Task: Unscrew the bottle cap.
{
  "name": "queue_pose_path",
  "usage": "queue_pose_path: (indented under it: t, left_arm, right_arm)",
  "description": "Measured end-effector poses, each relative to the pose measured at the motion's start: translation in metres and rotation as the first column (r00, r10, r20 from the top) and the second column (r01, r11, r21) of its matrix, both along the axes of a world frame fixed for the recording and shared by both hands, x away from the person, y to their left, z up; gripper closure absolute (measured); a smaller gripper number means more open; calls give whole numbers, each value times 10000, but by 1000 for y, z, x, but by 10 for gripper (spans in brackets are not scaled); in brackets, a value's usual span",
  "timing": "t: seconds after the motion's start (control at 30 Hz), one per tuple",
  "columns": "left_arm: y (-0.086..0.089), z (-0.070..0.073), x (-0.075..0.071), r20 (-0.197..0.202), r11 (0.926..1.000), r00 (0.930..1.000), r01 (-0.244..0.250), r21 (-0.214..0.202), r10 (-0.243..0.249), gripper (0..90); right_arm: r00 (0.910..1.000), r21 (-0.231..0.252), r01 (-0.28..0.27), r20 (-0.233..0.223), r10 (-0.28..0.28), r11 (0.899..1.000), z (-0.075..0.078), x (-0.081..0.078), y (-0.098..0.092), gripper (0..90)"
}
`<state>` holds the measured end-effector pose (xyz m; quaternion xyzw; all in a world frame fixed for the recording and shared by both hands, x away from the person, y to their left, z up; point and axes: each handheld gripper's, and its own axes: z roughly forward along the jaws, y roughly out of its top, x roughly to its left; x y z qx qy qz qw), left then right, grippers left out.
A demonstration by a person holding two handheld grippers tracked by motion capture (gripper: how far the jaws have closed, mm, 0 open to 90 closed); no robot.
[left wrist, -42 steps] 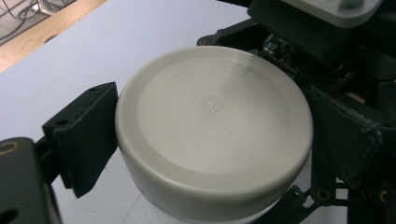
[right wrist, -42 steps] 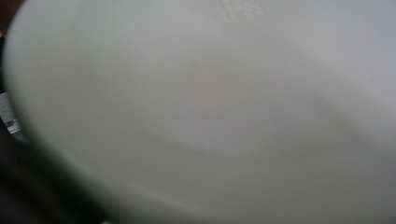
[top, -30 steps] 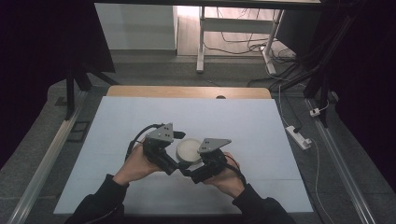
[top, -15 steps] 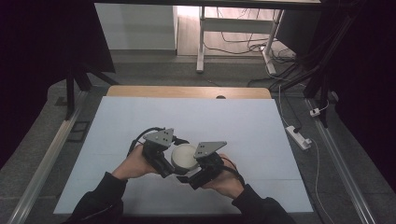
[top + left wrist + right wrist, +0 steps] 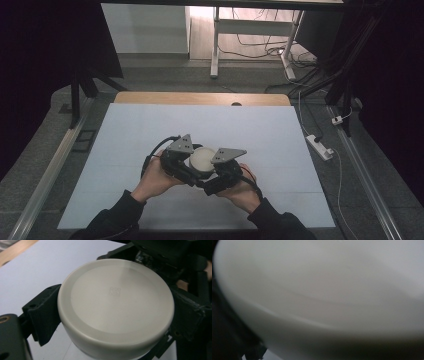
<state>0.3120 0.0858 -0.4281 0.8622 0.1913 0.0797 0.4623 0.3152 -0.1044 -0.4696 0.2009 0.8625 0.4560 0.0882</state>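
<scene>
- Round white container held just above the near middle of the table, between the two claws; bottom or lid side up, with a small square mark at its centre in the left gripper view.
- Left claw clamped on the container: black jaws pressing its wall from both sides in the left gripper view, one at the left edge, one at the right.
- Right claw close against the container from the near right; right gripper view blurred white by the container's surface, so grip or gap impossible to tell.
- Hands and dark sleeves coming in from the bottom edge, touching nothing else.
- Pale blue sheet over the table, wooden strip bare along the far edge.
- White power strip on the floor just right of the table, cable trailing off.
- White frame legs and loose cables on the floor beyond the far edge, well apart from the work.
- Metal rails flanking the table left and right.
</scene>
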Motion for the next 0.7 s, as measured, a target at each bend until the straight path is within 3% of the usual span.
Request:
queue_pose_path:
  t: [0.13,0.2,0.7]
  left_arm:
    - [-3,1,-3,128,9993,9992,-369,-3,369,77]
    - [-1,4,-4,159,9983,9986,-503,-300,507,77]
    - [4,9,-3,62,9983,9986,-518,-278,520,78]
  right_arm:
    - [9998,57,205,-2,-205,9998,0,1,-1,62]
    - [9997,38,225,1,-225,9997,0,1,-1,62]
    - [10000,-22,46,-83,-46,10000,-3,-1,2,62]
